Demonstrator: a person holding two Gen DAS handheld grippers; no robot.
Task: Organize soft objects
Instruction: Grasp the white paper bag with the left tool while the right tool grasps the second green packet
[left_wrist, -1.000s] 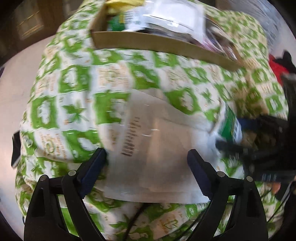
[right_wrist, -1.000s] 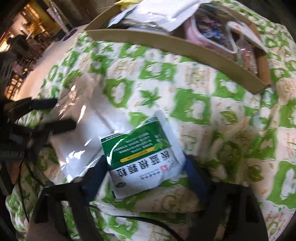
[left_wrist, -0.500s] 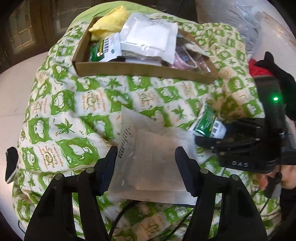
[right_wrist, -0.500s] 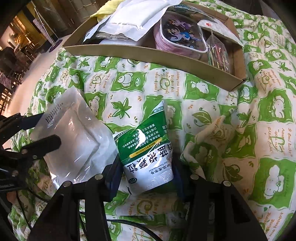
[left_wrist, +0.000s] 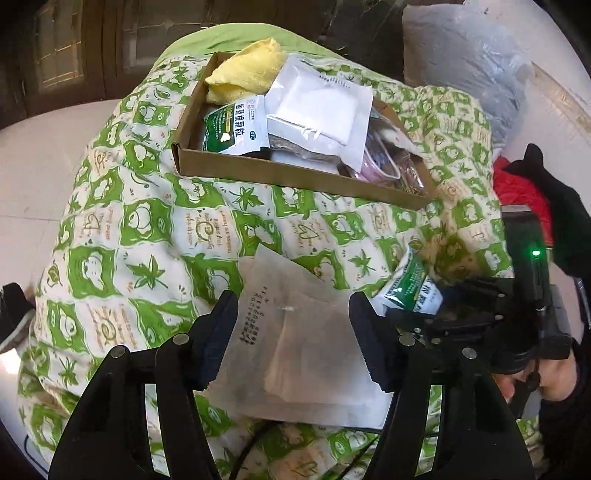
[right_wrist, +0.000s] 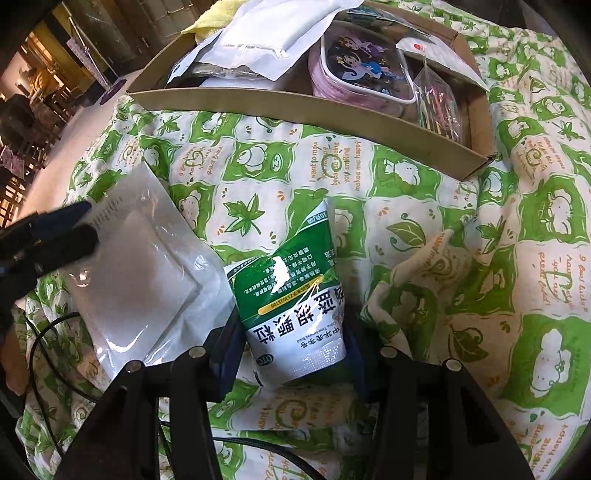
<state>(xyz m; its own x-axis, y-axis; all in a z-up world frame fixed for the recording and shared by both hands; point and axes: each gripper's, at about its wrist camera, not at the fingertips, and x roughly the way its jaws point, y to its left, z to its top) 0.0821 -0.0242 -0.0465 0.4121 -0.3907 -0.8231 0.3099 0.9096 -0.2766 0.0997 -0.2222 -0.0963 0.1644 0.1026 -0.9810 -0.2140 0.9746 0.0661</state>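
The left tongs have just closed on a flat white pouch, gripping it by its side edges over the green-patterned quilt. The right tongs have likewise closed on a green sachet. Both packs are slick and limp, so either could buckle and slide free on the way to the cardboard box, which looks crowded already. The left view shows a yellow cloth and a second green sachet inside; only the right view shows the pink cartoon case.
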